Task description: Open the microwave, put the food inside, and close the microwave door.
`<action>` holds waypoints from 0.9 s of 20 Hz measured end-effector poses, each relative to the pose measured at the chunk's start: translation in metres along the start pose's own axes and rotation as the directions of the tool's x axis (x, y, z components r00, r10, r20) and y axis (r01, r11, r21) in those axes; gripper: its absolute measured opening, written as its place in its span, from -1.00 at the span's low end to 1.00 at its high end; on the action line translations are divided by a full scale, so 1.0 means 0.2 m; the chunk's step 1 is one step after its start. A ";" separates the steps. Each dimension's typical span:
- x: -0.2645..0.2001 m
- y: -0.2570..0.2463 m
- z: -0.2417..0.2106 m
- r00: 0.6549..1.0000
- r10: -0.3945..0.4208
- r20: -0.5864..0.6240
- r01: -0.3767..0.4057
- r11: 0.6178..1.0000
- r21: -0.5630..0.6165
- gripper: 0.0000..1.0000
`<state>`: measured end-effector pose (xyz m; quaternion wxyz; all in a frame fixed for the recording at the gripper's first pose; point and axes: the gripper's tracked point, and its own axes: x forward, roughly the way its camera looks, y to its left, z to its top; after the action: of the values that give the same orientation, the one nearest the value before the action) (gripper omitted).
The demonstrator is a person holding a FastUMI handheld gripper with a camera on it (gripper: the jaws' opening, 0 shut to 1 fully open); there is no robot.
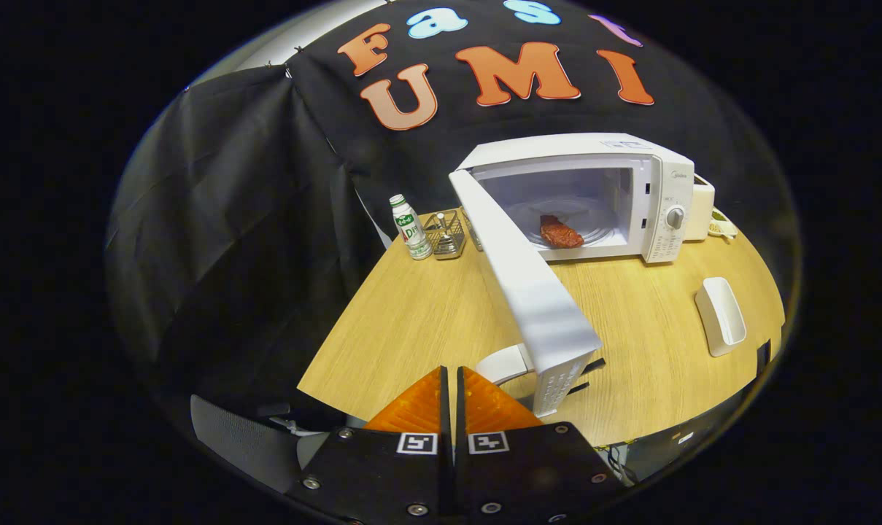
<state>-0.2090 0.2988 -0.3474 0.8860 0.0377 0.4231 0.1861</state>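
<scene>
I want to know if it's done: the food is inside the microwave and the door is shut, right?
Not quite. The gripper view shows the food inside the microwave, but the door is wide open. The hand-held gripper is closed, empty, beside the door's outer edge.

A cloth-walled booth: microwave [594, 197] and bottle [410, 227] on a wooden table [426, 313].
</scene>
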 end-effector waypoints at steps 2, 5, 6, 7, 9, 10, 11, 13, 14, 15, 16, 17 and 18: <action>0.02 -0.08 0.01 1.000 -0.023 0.000 0.023 1.000 0.021 -0.98; 0.07 -0.22 0.05 0.997 -0.075 0.014 0.074 0.997 0.033 -0.98; 0.08 -0.26 0.06 0.995 -0.100 0.020 0.099 0.995 0.027 -0.98; 0.09 -0.32 0.07 0.991 -0.130 0.021 0.129 0.991 0.019 -0.98; 0.12 -0.43 0.08 0.984 -0.178 0.018 0.178 0.984 0.018 -0.98; 0.12 -0.47 0.09 0.981 -0.192 0.021 0.191 0.981 0.021 -0.98; 0.13 -0.51 0.11 0.979 -0.204 0.028 0.203 0.979 0.024 -0.98; 0.15 -0.60 0.17 0.972 -0.228 0.050 0.227 0.974 0.019 -0.98; 0.16 -0.66 0.19 0.968 -0.241 0.063 0.241 0.970 0.015 -0.98; 0.17 -0.71 0.21 0.964 -0.255 0.075 0.254 0.967 0.015 -0.98; 0.18 -0.75 0.23 0.961 -0.266 0.081 0.266 0.964 0.015 -0.97; 0.19 -0.80 0.25 0.957 -0.275 0.088 0.274 0.961 0.017 -0.97; 0.21 -0.84 0.29 0.954 -0.282 0.101 0.281 0.959 0.020 -0.97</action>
<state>-0.0911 0.1623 -0.3786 0.9240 -0.0112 0.3784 0.0549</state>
